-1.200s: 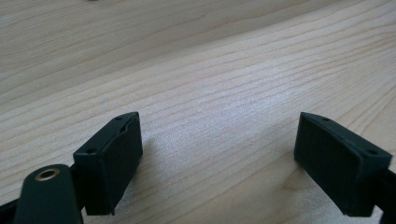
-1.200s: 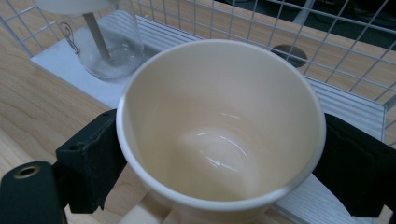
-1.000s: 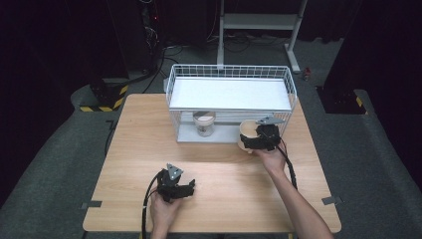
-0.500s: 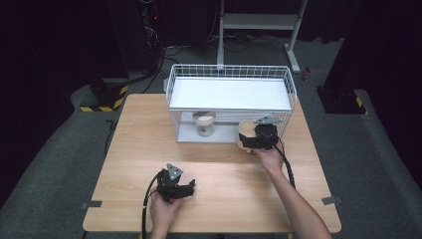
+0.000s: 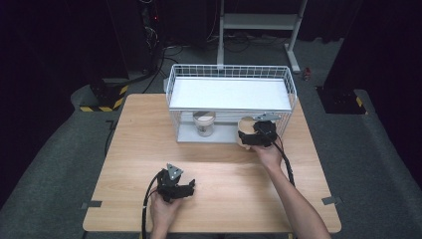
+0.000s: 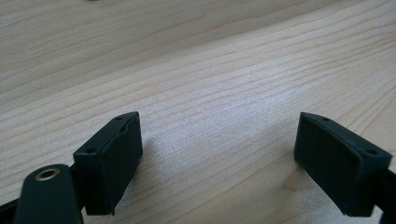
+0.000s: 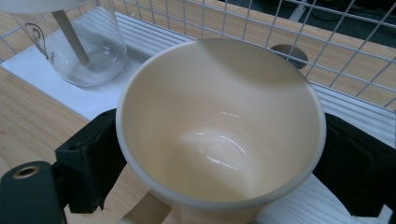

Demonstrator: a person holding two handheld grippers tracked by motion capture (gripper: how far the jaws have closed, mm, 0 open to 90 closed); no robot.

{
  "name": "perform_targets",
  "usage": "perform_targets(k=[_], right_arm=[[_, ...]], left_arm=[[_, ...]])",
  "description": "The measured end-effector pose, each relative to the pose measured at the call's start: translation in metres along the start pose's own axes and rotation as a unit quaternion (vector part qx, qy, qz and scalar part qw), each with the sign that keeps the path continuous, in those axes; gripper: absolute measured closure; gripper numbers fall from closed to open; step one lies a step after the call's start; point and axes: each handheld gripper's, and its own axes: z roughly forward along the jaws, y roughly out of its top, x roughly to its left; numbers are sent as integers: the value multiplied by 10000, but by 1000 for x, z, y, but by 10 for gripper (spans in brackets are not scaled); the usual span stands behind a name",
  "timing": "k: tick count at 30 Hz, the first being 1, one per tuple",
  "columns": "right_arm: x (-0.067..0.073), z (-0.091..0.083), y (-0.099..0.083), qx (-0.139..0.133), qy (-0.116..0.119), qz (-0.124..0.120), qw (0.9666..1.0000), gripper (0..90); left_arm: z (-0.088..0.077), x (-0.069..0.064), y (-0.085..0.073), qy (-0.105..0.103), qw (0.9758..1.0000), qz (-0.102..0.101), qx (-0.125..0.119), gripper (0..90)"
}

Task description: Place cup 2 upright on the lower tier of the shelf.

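right hand-held gripper [image 7: 219, 154] pinches the cream ceramic mug [image 7: 219, 126] at the white wire rack's [image 5: 231, 74] lower shelf; next, likely set it beside the clear glass jar [image 7: 84, 44]. left hand-held gripper [image 6: 233, 163] rests spread, empty.

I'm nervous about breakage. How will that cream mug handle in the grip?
The mug looks glazed, so probably slippery against the right gripper's pads. It seems rigid ceramic, likely to chip if knocked on the wire rack.

My high view looks forward, down on whole table [image 5: 219, 164] from afar. Left gripper view – close, facing bare tabletop. Right gripper view – close on cup [image 7: 219, 126], rack [image 7: 280, 28]; both shared with high view.
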Motion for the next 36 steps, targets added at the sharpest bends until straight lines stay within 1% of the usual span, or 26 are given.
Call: perform_targets(k=[2, 15, 23, 29, 36], right_arm=[[-1, 1, 0, -18, -4, -23, 10000, 100], [-3, 5, 0, -164, -22, 51, 9998, 99], [-5, 6, -2, -226, 22, 5, 9997, 95], [-7, 6, -2, -211, 79, 85, 9997, 86], [-6, 4, -2, -201, 64, 130, 9997, 84]], left_arm=[[0, 0, 0, 0, 10000, -3, -2, 159], [0, 0, 0, 0, 10000, -1, 0, 159], [0, 0, 0, 0, 10000, -3, -1, 159], [0, 0, 0, 0, 10000, -3, -1, 159], [0, 0, 0, 0, 10000, -3, -2, 159]])
